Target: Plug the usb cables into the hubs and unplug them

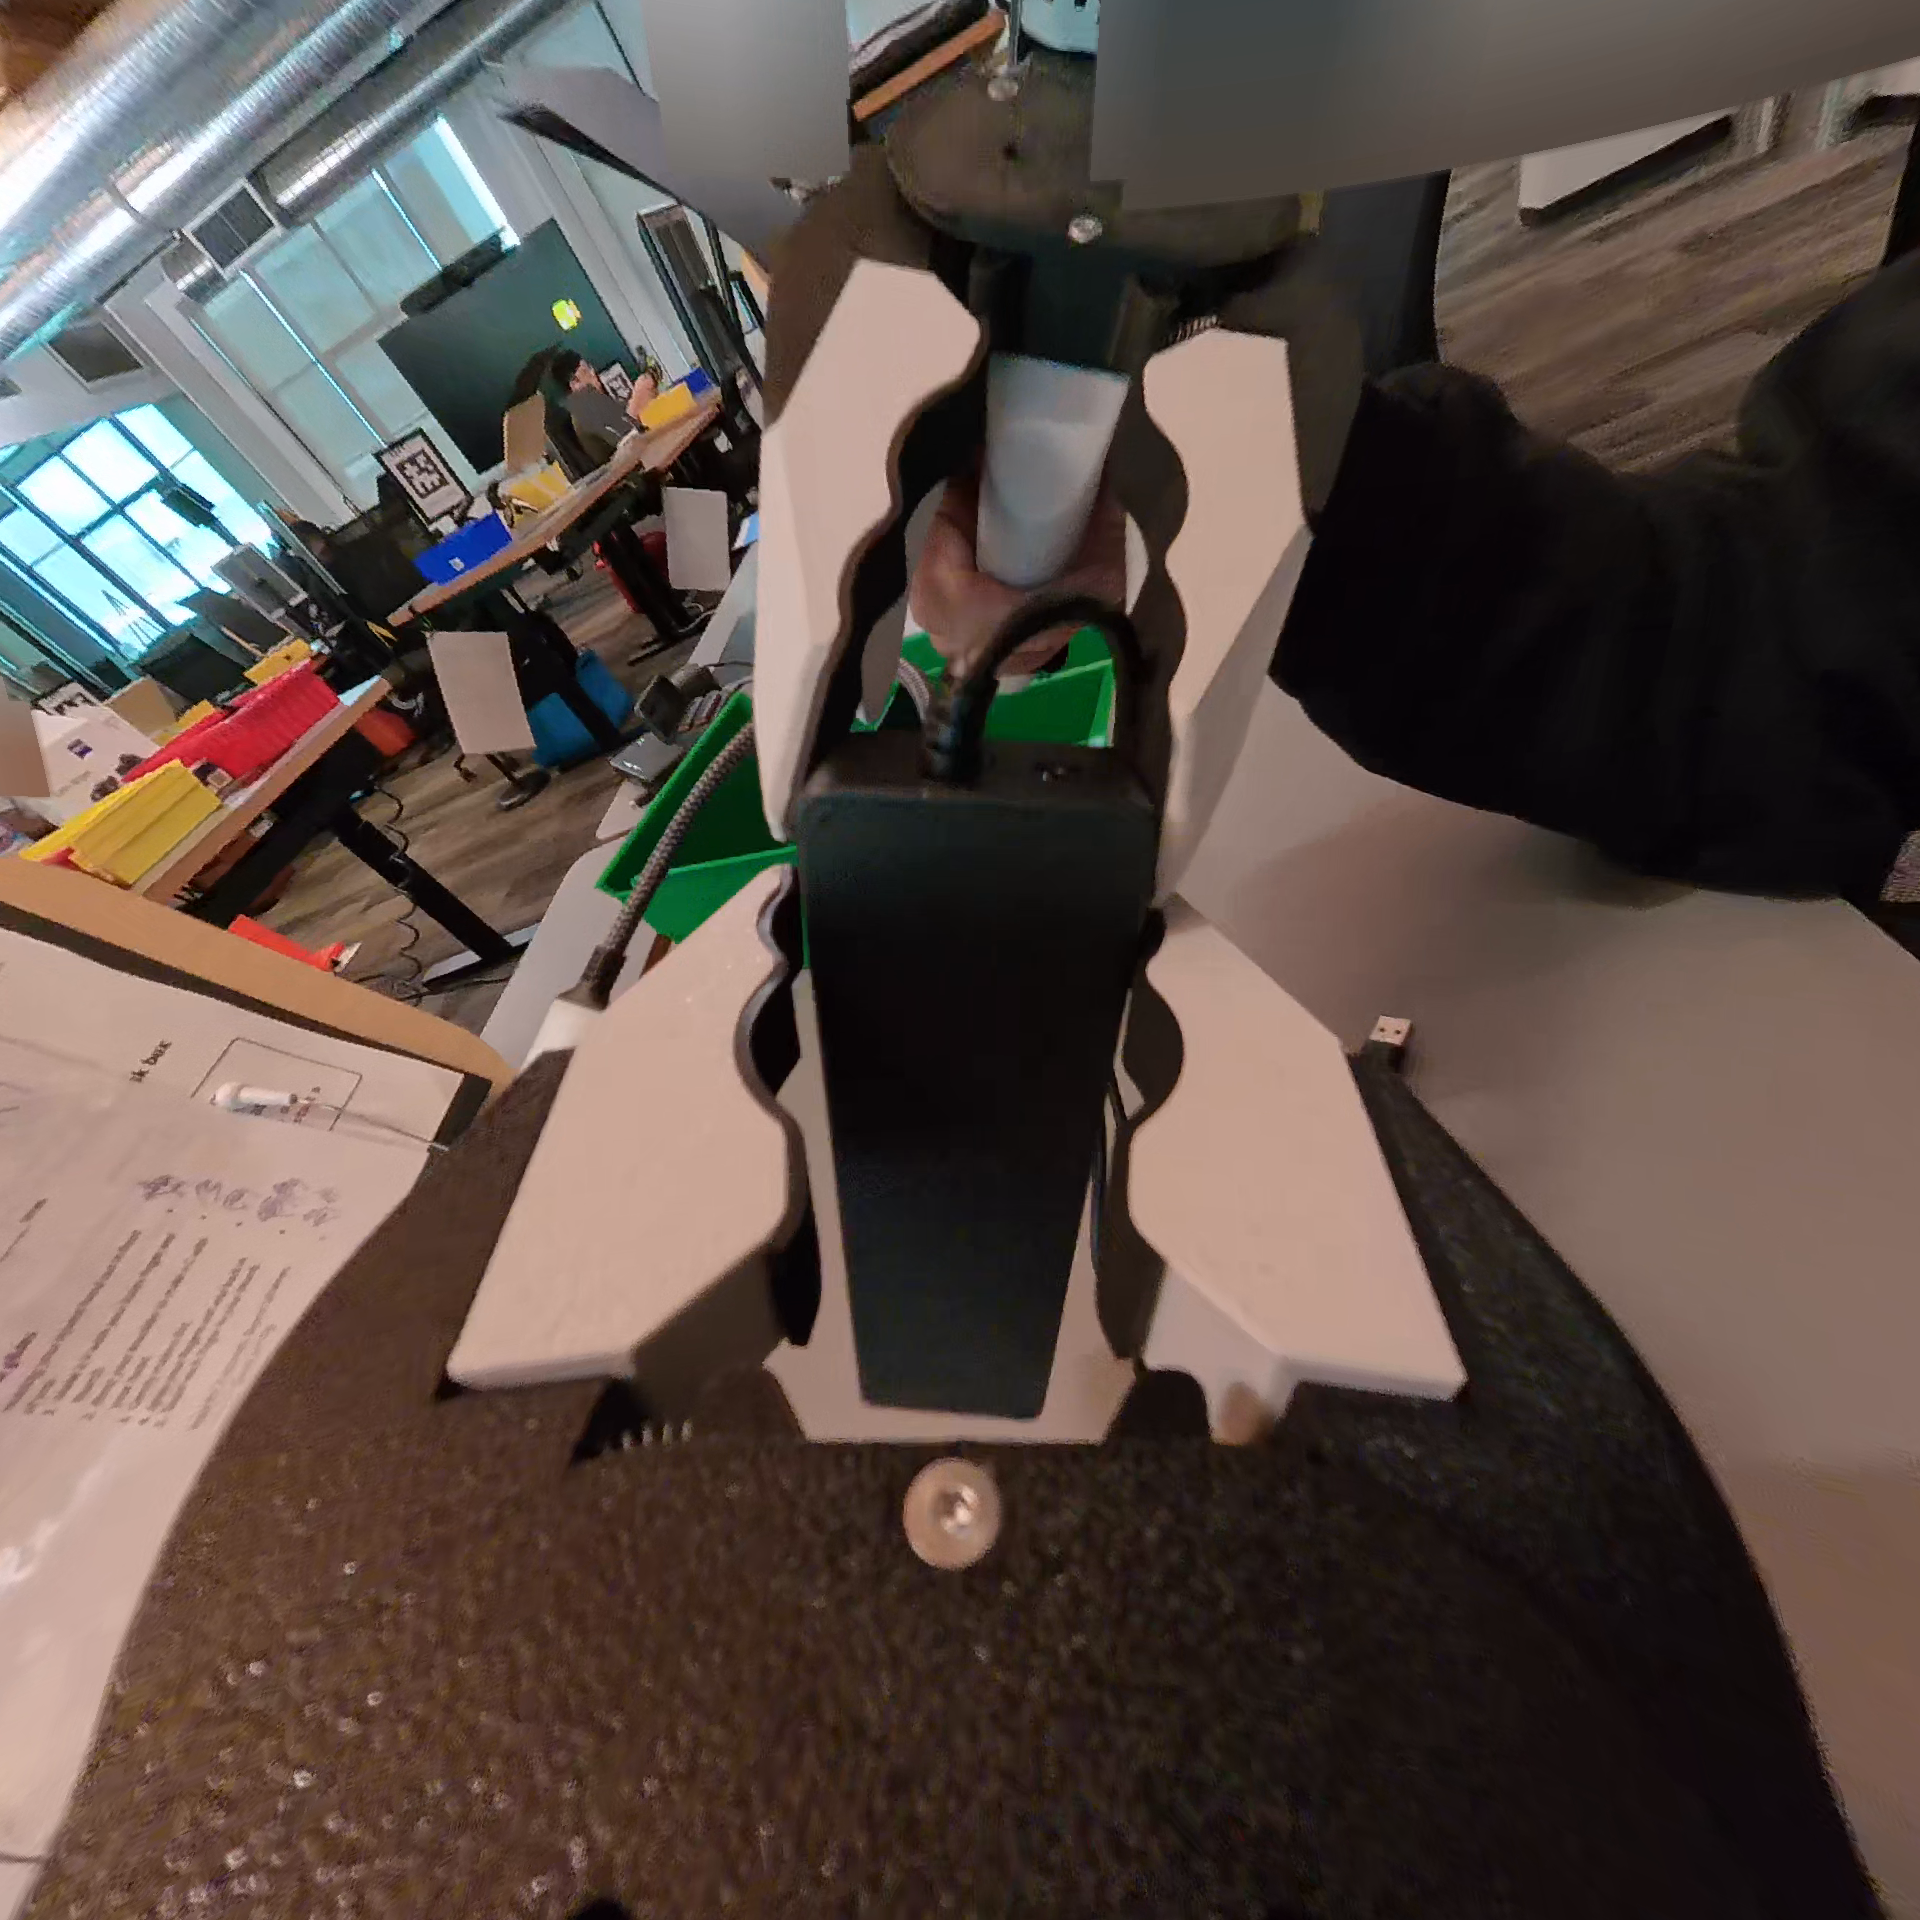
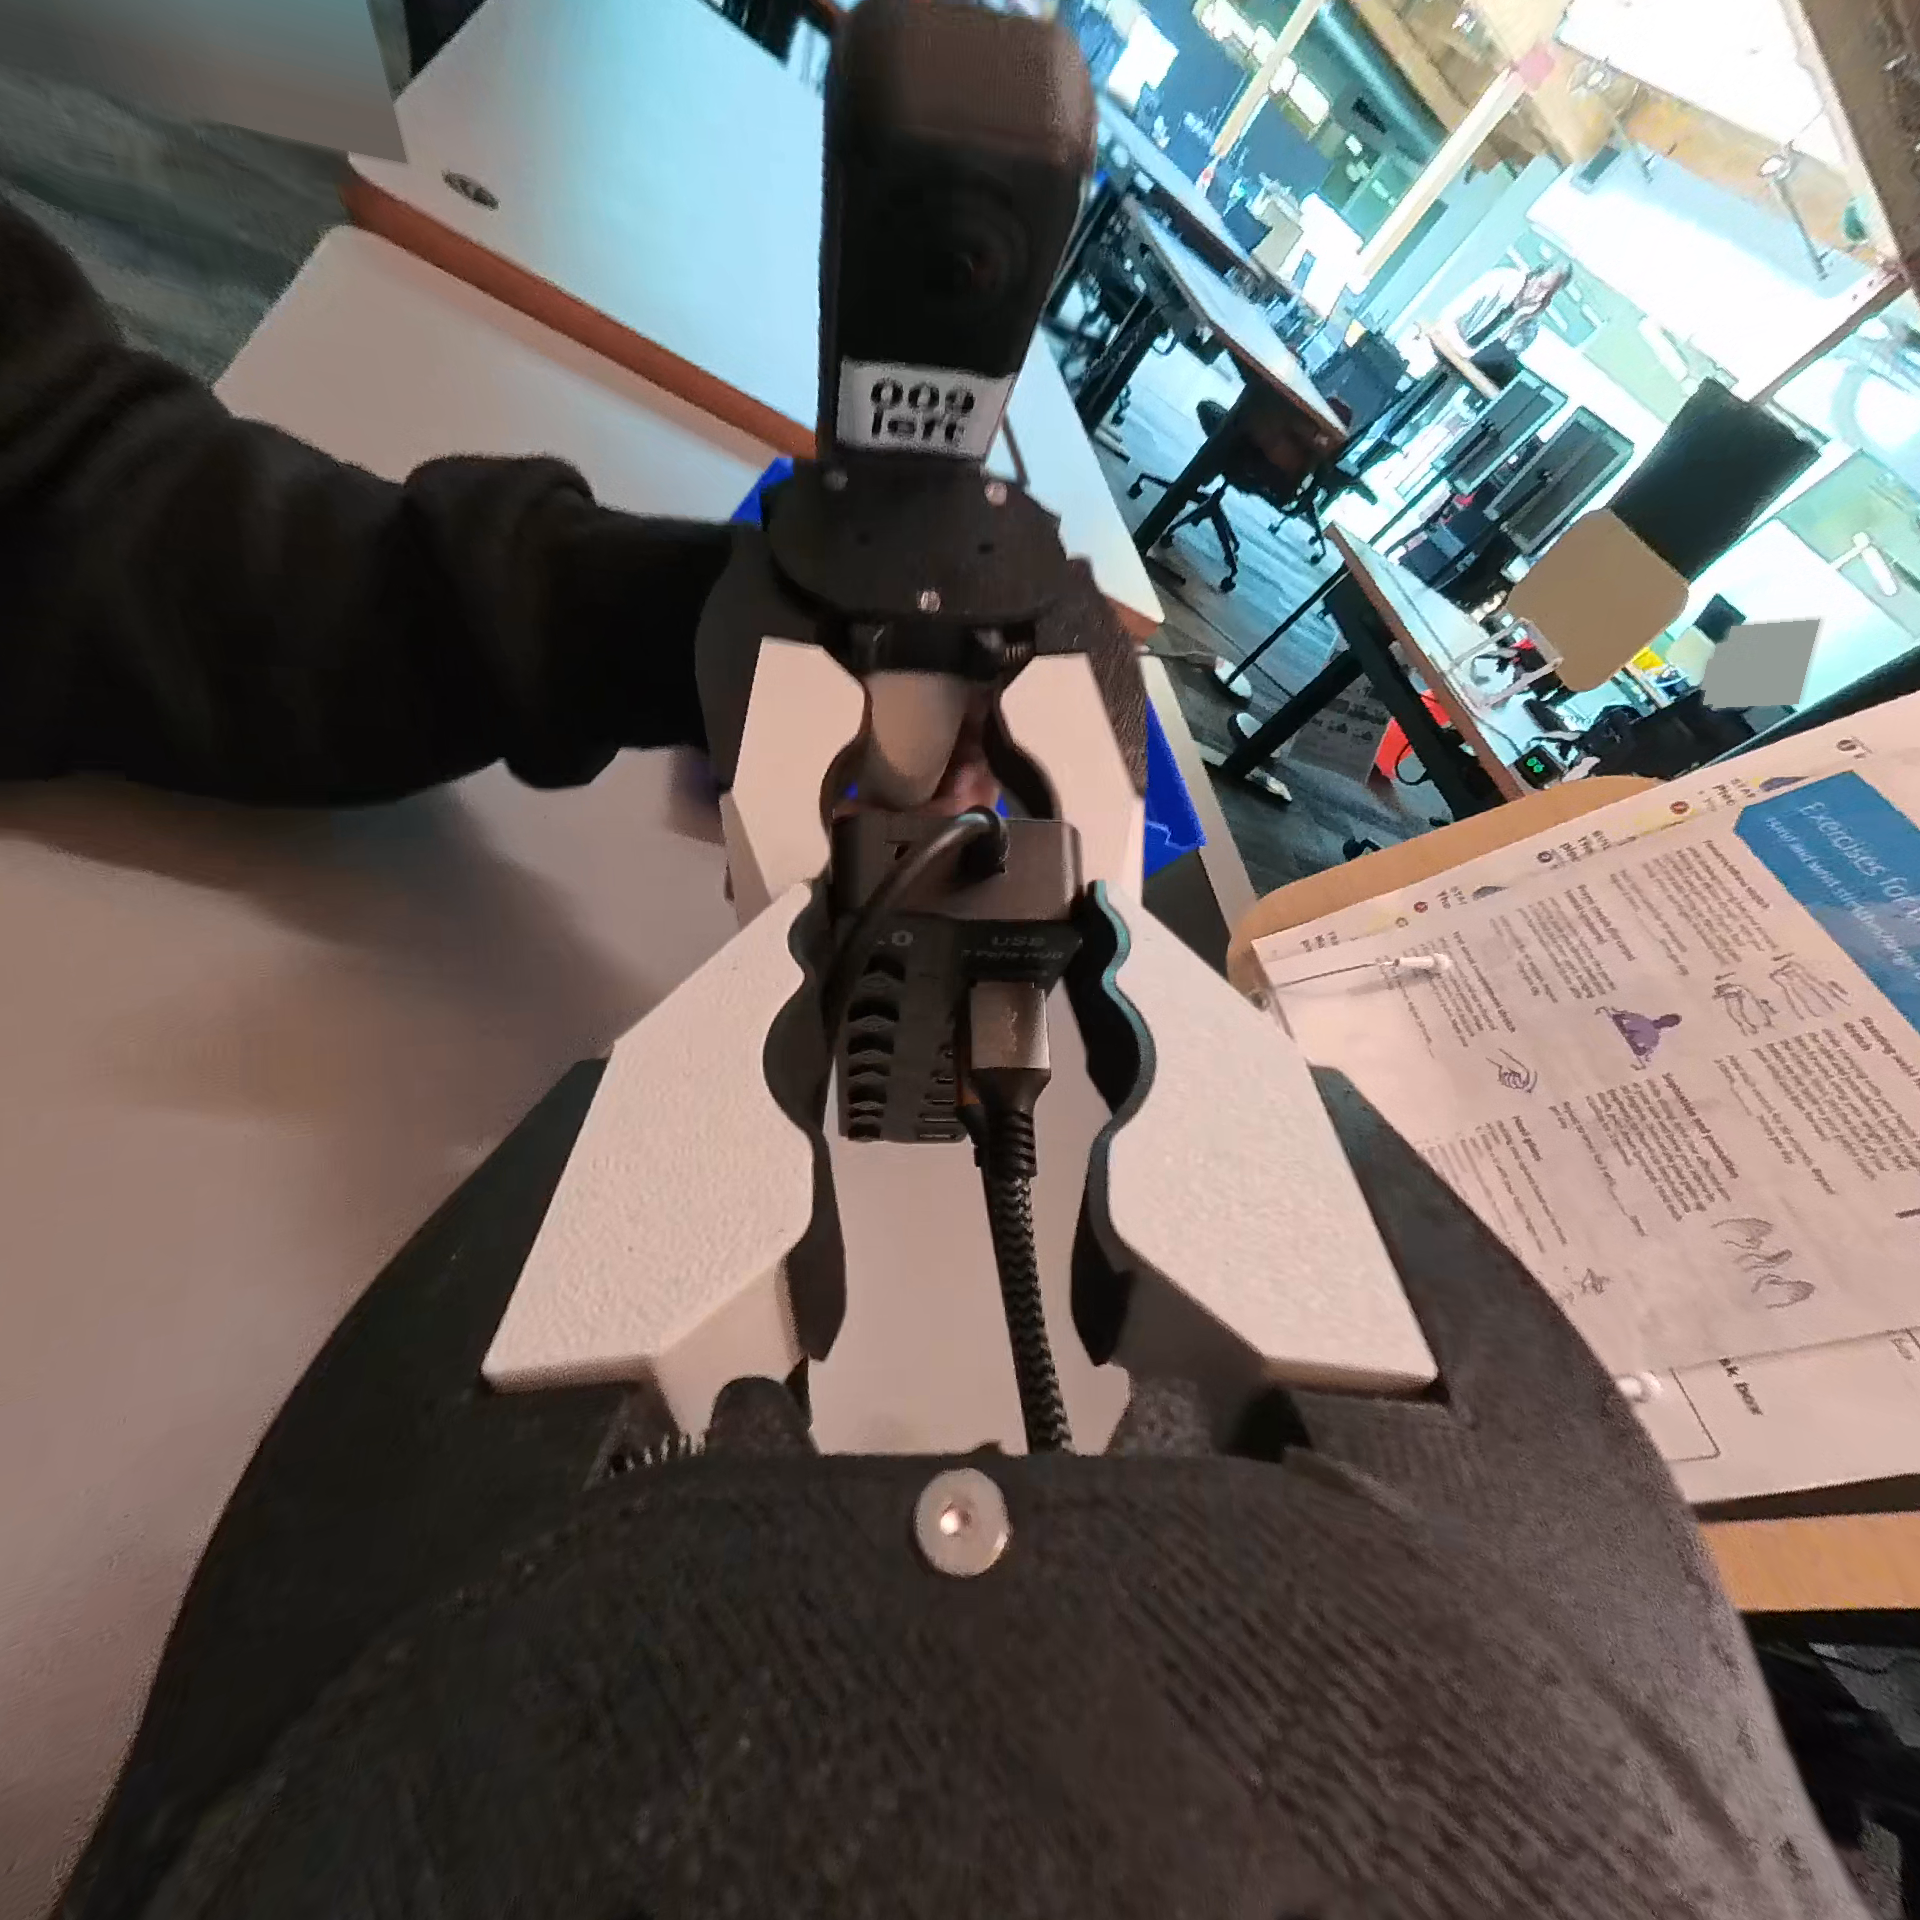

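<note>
My left gripper (image 1: 966, 935) is shut on a black USB hub (image 1: 966, 1091), gripping its long sides. The hub's own black cord (image 1: 1049, 623) loops out of its far end. My right gripper (image 1: 977, 821) faces it head-on, its fingers straddling that far end. In the right wrist view, my right gripper (image 2: 956, 914) is closed around a braided cable's metal plug (image 2: 1006, 1029), which lies against the hub (image 2: 894, 1039) and points into it. How deep the plug sits is hidden. The left gripper (image 2: 935, 862) holds the hub's other end.
A printed sheet (image 1: 156, 1195) on brown board lies beside the grippers on the white table (image 1: 1610, 1091), and it also shows in the right wrist view (image 2: 1610, 1039). A green bin (image 1: 707, 842) stands behind, with a small USB dongle (image 1: 1387, 1039) nearby. A dark sleeve (image 1: 1558, 644) reaches in.
</note>
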`<state>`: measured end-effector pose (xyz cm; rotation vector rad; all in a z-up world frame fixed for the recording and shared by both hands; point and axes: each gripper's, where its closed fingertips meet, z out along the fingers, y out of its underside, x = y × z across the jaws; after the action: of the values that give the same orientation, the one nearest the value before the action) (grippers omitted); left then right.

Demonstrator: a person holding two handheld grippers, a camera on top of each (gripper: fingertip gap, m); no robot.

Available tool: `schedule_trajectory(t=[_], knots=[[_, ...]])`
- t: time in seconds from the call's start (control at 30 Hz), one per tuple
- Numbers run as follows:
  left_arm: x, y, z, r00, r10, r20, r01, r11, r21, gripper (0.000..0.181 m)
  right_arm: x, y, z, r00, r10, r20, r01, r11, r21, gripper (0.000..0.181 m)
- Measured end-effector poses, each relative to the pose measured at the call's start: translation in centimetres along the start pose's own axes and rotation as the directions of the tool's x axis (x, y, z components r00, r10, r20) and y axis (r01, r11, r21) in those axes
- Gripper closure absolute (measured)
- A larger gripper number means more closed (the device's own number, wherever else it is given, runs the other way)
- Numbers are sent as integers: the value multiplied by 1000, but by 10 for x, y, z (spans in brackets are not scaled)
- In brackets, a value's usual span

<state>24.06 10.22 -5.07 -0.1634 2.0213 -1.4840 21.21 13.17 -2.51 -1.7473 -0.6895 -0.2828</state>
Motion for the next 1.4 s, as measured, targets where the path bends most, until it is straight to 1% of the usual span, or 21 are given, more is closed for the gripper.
schedule_trajectory(t=[0.13,0.23,0.3,0.47,0.63,0.73,0.77,0.83,0.93,0.97,1.0,1.07,1.2,1.3,1.4], knots=[[4,-3,-4,999,16,-28,-16,1000,18,129,-2,1,-3,1000,10,24,-11,1000,6,135],[3,4,-4,999,48,-20,-49,998,-25,129,-2,5,0,1000,-1,21,2,1000,-14,135],[3,8,-3,999,35,-29,-35,999,-31,129,-3,9,2,1000,-4,27,5,1000,-26,135],[3,3,0,999,-11,-40,12,1000,21,129,-1,7,-1,999,27,42,-28,1000,11,135],[0,5,1,1000,-14,-21,14,1000,-16,129,1,9,-2,998,41,40,-42,999,24,135],[-10,2,-5,998,-62,15,62,998,26,129,11,2,-6,997,82,-10,-81,994,80,136],[-15,2,-8,995,-93,28,92,995,41,129,15,-3,-11,994,104,-25,-101,987,122,138],[-24,5,-15,985,-167,42,163,984,77,129,21,-12,-24,989,144,-38,-135,973,190,135],[-30,2,-20,967,-255,6,250,953,170,129,43,-7,-42,972,189,-139,-157,965,210,138],[-29,0,-20,963,-268,-14,265,944,198,129,47,-2,-44,965,216,-146,-182,960,212,138],[-29,-1,-20,959,-280,-30,280,935,217,129,47,1,-43,962,242,-128,-211,953,217,138],[-27,0,-18,956,-289,-49,293,931,217,129,44,7,-37,960,264,-90,-241,948,210,139],[-22,5,-13,965,-258,-50,263,951,162,129,39,27,-22,965,250,-82,-241,965,101,139],[-17,10,-8,976,-212,-48,216,970,115,129,32,20,-16,971,237,-43,-231,966,115,135],[-12,6,-6,979,-191,-77,200,970,136,129,25,16,-10,968,249,8,-248,959,138,132]])
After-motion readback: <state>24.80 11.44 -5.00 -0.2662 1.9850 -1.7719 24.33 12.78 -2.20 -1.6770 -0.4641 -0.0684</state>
